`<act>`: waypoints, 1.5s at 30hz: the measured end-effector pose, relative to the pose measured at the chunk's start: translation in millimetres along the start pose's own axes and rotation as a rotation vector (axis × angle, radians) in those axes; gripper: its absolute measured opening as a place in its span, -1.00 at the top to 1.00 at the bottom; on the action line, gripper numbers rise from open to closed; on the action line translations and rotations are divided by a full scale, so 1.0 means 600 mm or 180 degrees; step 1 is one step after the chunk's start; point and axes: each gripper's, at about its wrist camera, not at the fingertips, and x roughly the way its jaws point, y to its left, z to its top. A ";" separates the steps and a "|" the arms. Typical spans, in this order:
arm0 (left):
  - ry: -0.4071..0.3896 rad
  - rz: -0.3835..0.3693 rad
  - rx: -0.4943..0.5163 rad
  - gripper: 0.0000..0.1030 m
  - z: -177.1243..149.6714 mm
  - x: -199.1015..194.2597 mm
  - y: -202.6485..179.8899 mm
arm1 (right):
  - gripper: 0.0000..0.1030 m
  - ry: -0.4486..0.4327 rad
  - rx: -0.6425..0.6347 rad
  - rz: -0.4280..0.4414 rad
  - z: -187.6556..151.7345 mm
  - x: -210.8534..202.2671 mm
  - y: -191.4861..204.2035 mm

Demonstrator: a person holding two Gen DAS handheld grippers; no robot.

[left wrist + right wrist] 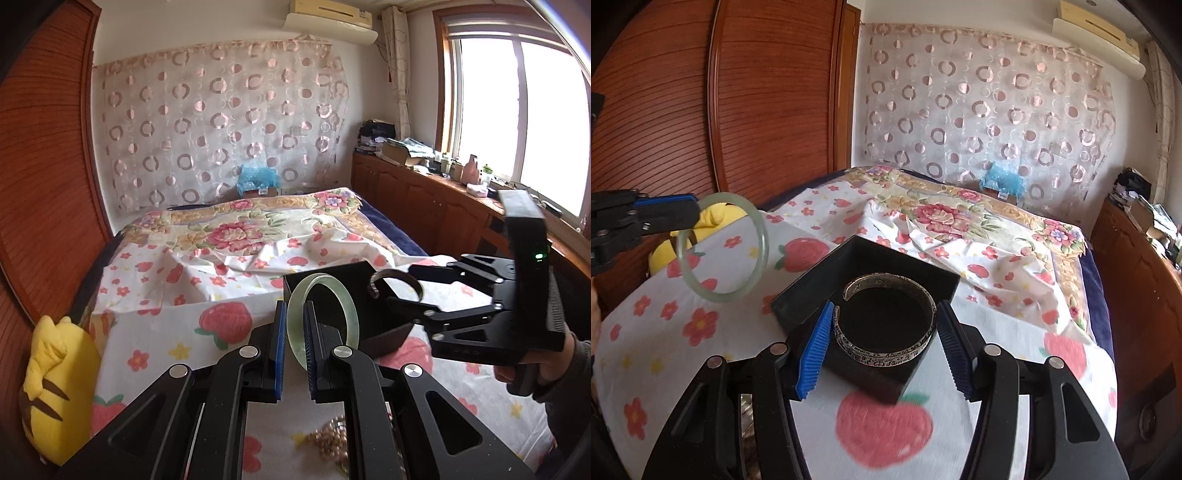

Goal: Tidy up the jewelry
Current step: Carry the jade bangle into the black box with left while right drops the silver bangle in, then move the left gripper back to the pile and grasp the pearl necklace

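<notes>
Only the left wrist view shows the window (517, 107), the wooden cabinet (424, 199) below it and a heap of pale beads (332, 441) on the bed sheet (155, 325) under the left tongs (293, 347); only the right wrist view looks down into the black box (864, 258) and shows lettering on the silver cuff bracelet (886, 354). The left tongs are clamped on the rim of the jade bangle (321, 317), holding it upright in the air beside the box; the right tongs (884, 349) stand wide, their blue pads (812, 354) pressed to either side of the silver cuff bracelet, which hangs over the box; a yellow plush toy (55, 387) lies at the bed's edge.
</notes>
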 end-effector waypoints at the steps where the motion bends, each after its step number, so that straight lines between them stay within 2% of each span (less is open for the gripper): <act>1: 0.0004 0.0000 0.0001 0.84 0.004 0.004 -0.002 | -0.16 0.0012 -0.0014 0.0017 0.002 0.010 -0.003; 5: 0.0051 -0.0026 -0.0006 0.84 0.014 0.036 -0.001 | -0.34 0.0031 0.0014 0.0108 0.000 0.031 -0.012; 9: 0.0130 -0.0055 -0.0005 0.84 0.018 0.068 -0.003 | -0.34 0.0001 0.0080 0.0122 -0.004 0.021 -0.032; 18: 0.0405 -0.0273 0.0047 0.84 0.015 0.148 -0.040 | -0.34 0.0047 0.0239 -0.0097 -0.038 -0.005 -0.086; 25: 0.0656 -0.0310 0.0191 0.83 -0.003 0.182 -0.070 | -0.34 0.0097 0.0296 -0.0113 -0.071 -0.018 -0.086; 26: 0.0644 -0.0302 0.0215 0.82 -0.004 0.179 -0.073 | -0.34 0.0096 0.0294 -0.0115 -0.072 -0.022 -0.082; 30: 0.0575 -0.0260 0.0236 0.50 -0.004 0.152 -0.076 | -0.34 0.0072 0.0300 -0.0108 -0.085 -0.049 -0.067; 35: 0.0487 -0.0218 0.0227 0.41 -0.018 0.104 -0.076 | -0.34 0.0054 0.0327 -0.0081 -0.108 -0.090 -0.044; 37: 0.0461 -0.0194 0.0228 0.28 -0.027 0.085 -0.075 | -0.33 0.0072 0.0344 -0.0059 -0.123 -0.104 -0.034; 39: 0.0432 -0.0176 0.0225 0.26 -0.039 0.062 -0.073 | -0.17 0.0111 0.0347 -0.0040 -0.139 -0.116 -0.020; 45: 0.0374 -0.0102 0.0152 0.15 -0.082 0.000 -0.060 | 0.10 0.0301 0.0342 0.0059 -0.185 -0.128 0.025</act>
